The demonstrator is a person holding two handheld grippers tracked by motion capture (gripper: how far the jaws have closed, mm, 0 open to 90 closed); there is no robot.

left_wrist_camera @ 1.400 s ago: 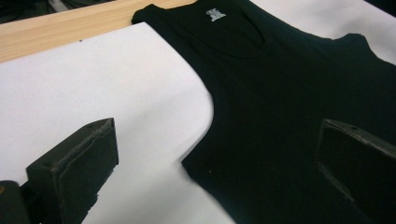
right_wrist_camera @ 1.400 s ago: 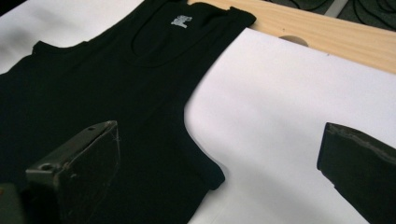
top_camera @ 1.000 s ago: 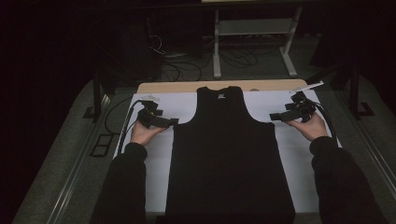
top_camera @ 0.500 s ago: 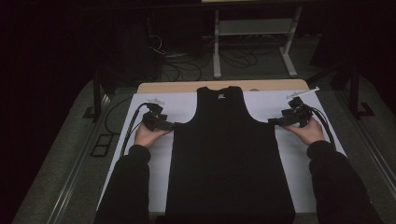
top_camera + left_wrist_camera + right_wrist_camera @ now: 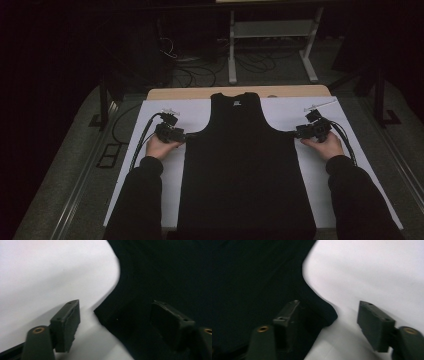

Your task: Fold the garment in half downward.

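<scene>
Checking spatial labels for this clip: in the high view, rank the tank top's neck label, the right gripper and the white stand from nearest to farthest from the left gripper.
1. Neck label: up and right of the left gripper, at the tank top's collar.
2. Right gripper: across the tank top, at its other armhole.
3. White stand: beyond the table's far edge, on the floor.

A pale wooden tabletop (image 5: 170, 93) covered by a white sheet (image 5: 320, 185) stands on a grey carpeted floor (image 5: 70, 170) in a dim room, with a light metal-framed stand (image 5: 272, 30) and loose black cables (image 5: 200, 65) in the dark behind it.
</scene>
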